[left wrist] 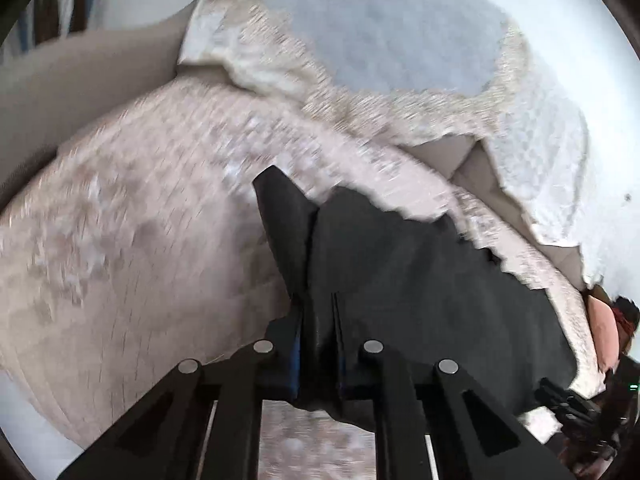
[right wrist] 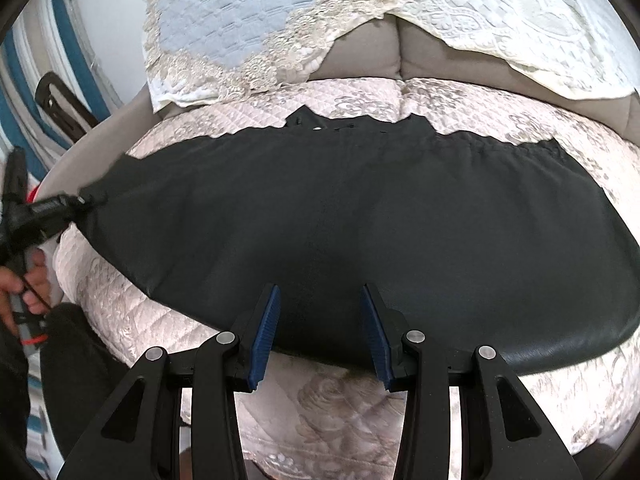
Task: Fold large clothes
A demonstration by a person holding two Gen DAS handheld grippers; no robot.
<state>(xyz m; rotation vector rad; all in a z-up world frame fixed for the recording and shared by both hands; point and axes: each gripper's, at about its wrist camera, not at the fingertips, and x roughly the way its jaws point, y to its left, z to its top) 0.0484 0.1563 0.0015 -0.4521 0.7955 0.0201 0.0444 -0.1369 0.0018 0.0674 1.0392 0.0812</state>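
A large black garment (right wrist: 340, 220) lies spread across the pink quilted sofa seat (right wrist: 352, 400). My left gripper (left wrist: 318, 312) is shut on a bunched end of the black garment (left wrist: 420, 280), which runs off to the right. In the right wrist view the left gripper (right wrist: 86, 200) pinches the garment's left end. My right gripper (right wrist: 320, 304) is open, its blue pads (right wrist: 266, 332) just above the garment's near edge, holding nothing.
A lace-edged blue and white cover (right wrist: 240, 28) drapes over the grey sofa back (right wrist: 396, 52). A blue-and-white striped surface (right wrist: 24, 80) is at far left. My hand (right wrist: 24, 284) holds the left gripper's handle. The left wrist view is motion-blurred.
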